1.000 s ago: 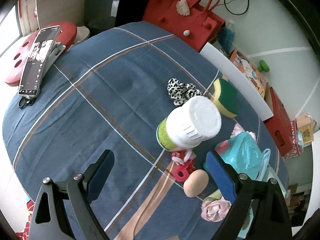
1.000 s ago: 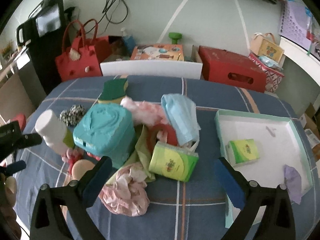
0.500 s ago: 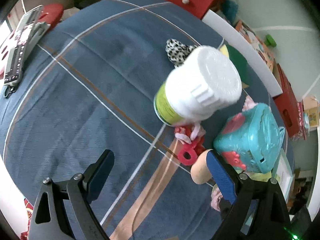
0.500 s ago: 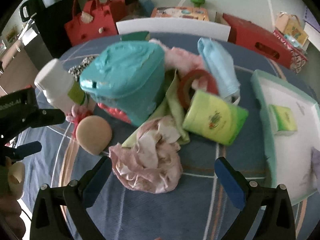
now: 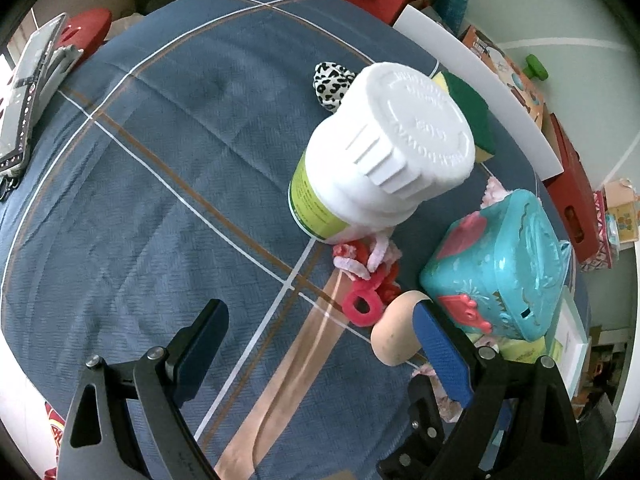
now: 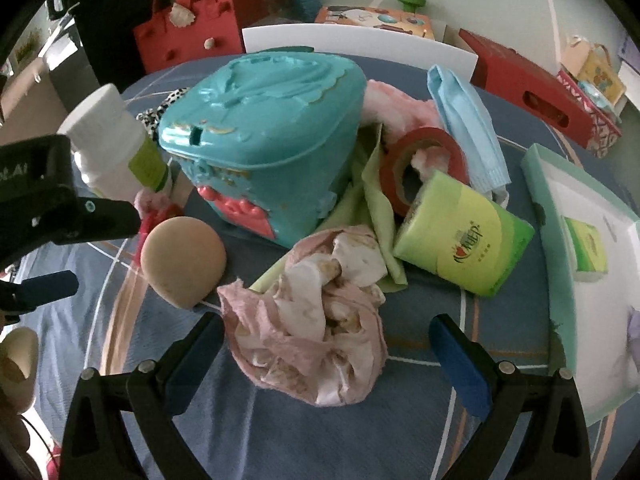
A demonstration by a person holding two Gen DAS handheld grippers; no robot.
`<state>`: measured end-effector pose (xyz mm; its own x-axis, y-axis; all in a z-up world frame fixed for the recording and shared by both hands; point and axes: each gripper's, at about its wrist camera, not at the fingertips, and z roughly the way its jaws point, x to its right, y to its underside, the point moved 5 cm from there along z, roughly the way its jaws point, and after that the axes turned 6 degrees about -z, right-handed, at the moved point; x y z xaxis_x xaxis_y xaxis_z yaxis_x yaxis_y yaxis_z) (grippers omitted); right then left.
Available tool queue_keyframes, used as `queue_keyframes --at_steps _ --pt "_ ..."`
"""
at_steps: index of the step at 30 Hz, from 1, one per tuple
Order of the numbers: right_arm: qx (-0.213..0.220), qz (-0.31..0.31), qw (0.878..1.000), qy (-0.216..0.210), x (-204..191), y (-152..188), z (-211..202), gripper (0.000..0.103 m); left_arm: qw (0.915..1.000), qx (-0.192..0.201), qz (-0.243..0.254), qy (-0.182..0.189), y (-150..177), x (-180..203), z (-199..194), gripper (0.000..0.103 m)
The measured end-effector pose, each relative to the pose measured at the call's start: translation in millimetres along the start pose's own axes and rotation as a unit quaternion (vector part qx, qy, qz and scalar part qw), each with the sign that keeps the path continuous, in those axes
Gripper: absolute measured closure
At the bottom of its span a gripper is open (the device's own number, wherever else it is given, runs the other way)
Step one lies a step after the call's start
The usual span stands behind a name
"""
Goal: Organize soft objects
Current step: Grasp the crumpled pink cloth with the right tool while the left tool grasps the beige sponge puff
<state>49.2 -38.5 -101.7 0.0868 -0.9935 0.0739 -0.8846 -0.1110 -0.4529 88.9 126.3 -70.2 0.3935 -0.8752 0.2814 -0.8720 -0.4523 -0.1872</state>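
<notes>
Both grippers hang over a table under a blue plaid cloth (image 5: 140, 184), jaws spread wide, nothing held.

Landmark: the teal plastic box (image 6: 264, 128), middle of the clutter.

Right gripper (image 6: 324, 360) sits low, in front of the box; a crumpled pink cloth (image 6: 316, 320) lies between its fingers, not pinched, contact with the pads cannot be told. A light green cloth (image 6: 372, 200) pokes out from under the box's right side and runs under the pink cloth. Right of the box: red tape roll (image 6: 420, 160), blue face mask (image 6: 464, 108), green tissue pack (image 6: 468, 240) leaning on the roll. Further right, a white tray with green rim (image 6: 552, 248) holds a second small tissue pack (image 6: 586, 256).

Left gripper (image 5: 320, 332) is left of the box, over bare cloth. Its right finger (image 5: 440, 352) overlaps a tan round sponge (image 5: 394, 336); touching or not, cannot tell. Just beyond: red ring toy (image 5: 362, 310), white bottle (image 5: 384, 156) tilted, leopard-print scrunchie (image 5: 332, 84) behind the bottle, green-yellow dish sponge (image 5: 472, 116) beside it.
</notes>
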Motion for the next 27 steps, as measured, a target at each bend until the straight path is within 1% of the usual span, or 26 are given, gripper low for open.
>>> queue_keyframes --at_steps 3,7,11,12,14,15,19,24,25,27 --pt "0.001 0.002 1.0 0.004 -2.0 1.1 3.4 0.0 1.0 -0.003 0.004 0.002 0.7 2.1 1.7 0.01" --pt "0.007 0.012 1.0 0.007 8.0 0.9 1.8 0.006 0.9999 -0.006 0.007 0.004 2.5 9.1 6.0 0.01" --pt "0.011 0.02 1.0 -0.001 15.6 -0.5 -0.2 0.019 0.9999 -0.007 0.012 0.006 3.9 15.0 6.9 0.01" --pt "0.012 0.021 1.0 -0.003 18.6 -0.6 -0.5 0.021 0.9999 -0.007 0.013 0.006 4.1 15.1 6.7 0.01" --pt "0.013 0.02 1.0 -0.008 18.3 -0.7 0.8 0.029 0.9998 -0.008 0.014 0.007 5.5 17.5 7.7 0.01" --pt "0.013 0.019 1.0 -0.011 18.2 -0.5 0.2 0.031 0.9998 -0.009 0.015 0.007 6.1 18.8 8.6 0.01" --pt "0.014 0.017 1.0 -0.018 11.0 -1.1 -5.4 0.047 0.9997 -0.012 0.02 0.01 6.2 20.5 10.8 0.01" --pt "0.014 0.026 0.999 -0.026 15.7 -2.9 -14.3 0.059 0.9994 -0.014 0.029 0.011 10.7 31.5 13.9 0.01" --pt "0.014 0.028 0.999 -0.027 17.2 -2.7 -15.3 0.063 0.9994 -0.015 0.031 0.011 11.9 34.1 14.5 0.01" --pt "0.014 0.029 0.999 -0.027 20.6 -3.8 -20.0 0.066 0.9992 -0.016 0.035 0.01 13.9 38.7 16.6 0.01"
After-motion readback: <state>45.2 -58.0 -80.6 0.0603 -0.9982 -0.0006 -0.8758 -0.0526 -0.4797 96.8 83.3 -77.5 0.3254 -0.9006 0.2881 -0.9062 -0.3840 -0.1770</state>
